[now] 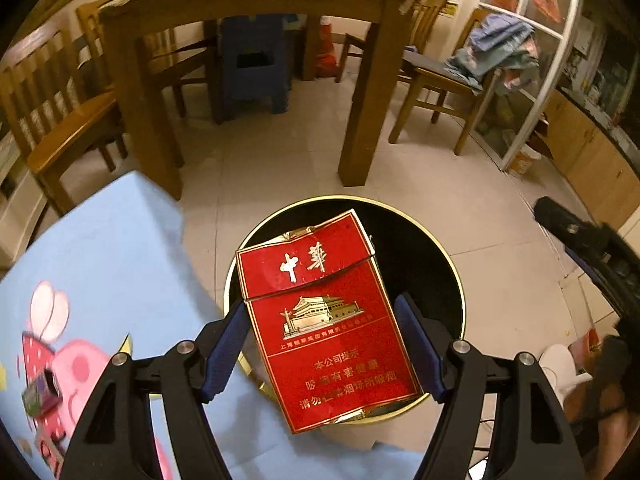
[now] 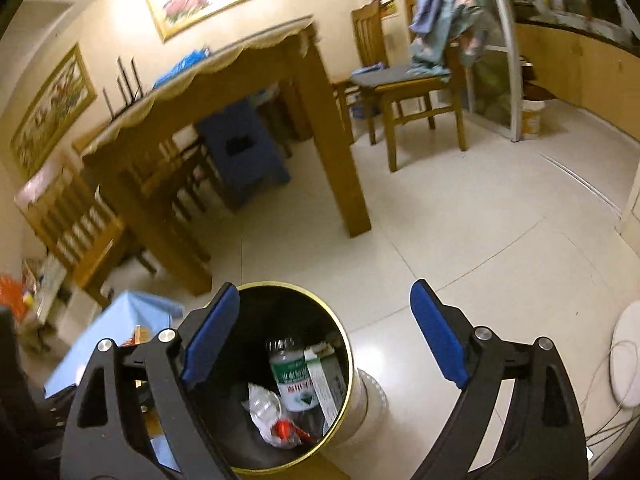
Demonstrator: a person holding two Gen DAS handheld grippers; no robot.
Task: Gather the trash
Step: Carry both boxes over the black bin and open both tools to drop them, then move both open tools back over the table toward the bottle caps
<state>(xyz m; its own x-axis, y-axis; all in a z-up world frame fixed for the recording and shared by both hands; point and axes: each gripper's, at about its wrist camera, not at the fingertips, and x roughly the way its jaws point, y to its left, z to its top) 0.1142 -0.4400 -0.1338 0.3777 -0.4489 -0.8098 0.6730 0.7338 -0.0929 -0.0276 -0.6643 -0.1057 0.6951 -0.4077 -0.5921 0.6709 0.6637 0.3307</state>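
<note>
A red cigarette pack [image 1: 324, 320] hangs between the fingers of my left gripper [image 1: 326, 344], directly over the round gold-rimmed trash bin [image 1: 448, 264]. The right finger stands a little apart from the pack, so the jaws look open. My right gripper [image 2: 324, 340] is open and empty above the same bin [image 2: 348, 364]. Inside the bin lie a clear bottle with a green label [image 2: 294, 376], a small carton [image 2: 326, 376] and crumpled plastic with a red bit [image 2: 272, 412].
A low table with a light blue cartoon cloth [image 1: 100, 280] stands left of the bin, with small items on it. A wooden dining table [image 1: 256, 8], chairs [image 1: 436, 80] and a blue stool [image 1: 256, 64] stand behind. The floor is tiled.
</note>
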